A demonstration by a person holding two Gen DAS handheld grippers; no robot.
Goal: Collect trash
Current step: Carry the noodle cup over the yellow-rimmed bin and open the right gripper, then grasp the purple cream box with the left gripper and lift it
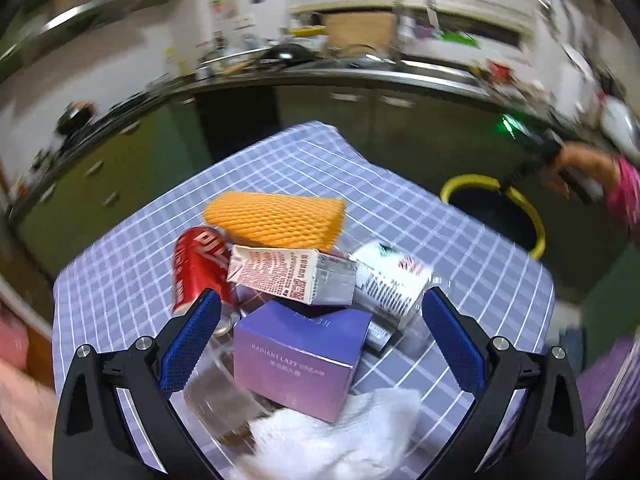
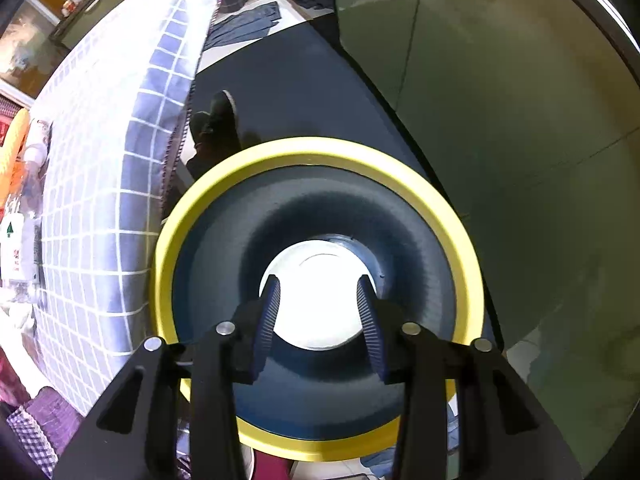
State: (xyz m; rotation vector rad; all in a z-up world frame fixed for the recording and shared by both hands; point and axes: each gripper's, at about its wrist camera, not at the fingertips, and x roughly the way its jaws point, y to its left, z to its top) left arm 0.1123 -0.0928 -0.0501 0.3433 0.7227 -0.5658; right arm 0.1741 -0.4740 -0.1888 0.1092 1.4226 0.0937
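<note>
left gripper (image 1: 320,308): jaws wide, empty; purple box (image 1: 300,356) near desk (image 1: 120,272) edge to be straddled squarely.
right gripper (image 2: 318,304): jaws part-open, empty, over bin (image 2: 320,152); white item (image 2: 316,276) seen at bottom.

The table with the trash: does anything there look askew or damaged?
Yes. The pink carton lies tilted on other items, its end folded in, and the red can lies on its side. No spill is visible.
</note>
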